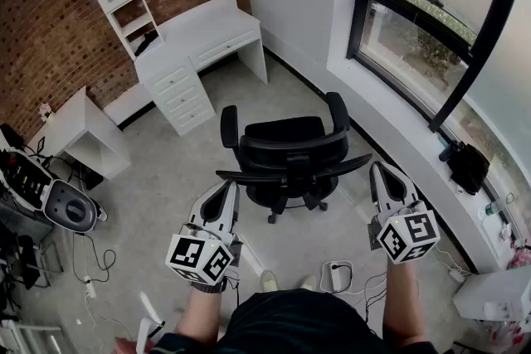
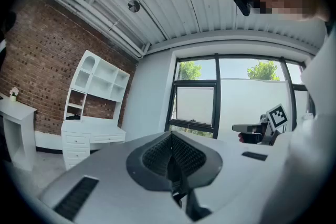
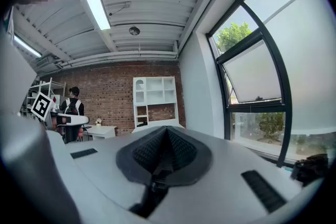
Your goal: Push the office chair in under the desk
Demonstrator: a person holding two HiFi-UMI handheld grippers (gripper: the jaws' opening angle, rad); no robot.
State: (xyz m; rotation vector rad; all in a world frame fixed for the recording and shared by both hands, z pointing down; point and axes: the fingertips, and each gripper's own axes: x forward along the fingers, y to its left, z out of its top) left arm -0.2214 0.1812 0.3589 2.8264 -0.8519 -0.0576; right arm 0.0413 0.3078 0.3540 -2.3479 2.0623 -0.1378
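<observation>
Jaws clenched on nothing, the left gripper [image 1: 227, 190] and right gripper [image 1: 381, 172] flank the office chair [image 1: 286, 152] about equally, its backrest nearest them, the desk [image 1: 217, 36] well apart, far-left.

No readable text, label, brand or number shows anywhere.

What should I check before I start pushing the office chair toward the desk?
1. Left gripper jaws shut, empty: ok.
2. Right gripper jaws shut, empty: ok.
3. Office chair has its backrest toward the grippers: ok.
4. Grippers on the backrest: not ok, both beside it, apart.
5. Chair under the desk: not ok, it stands apart from it.
6. Castors free to roll: cannot tell.
</observation>
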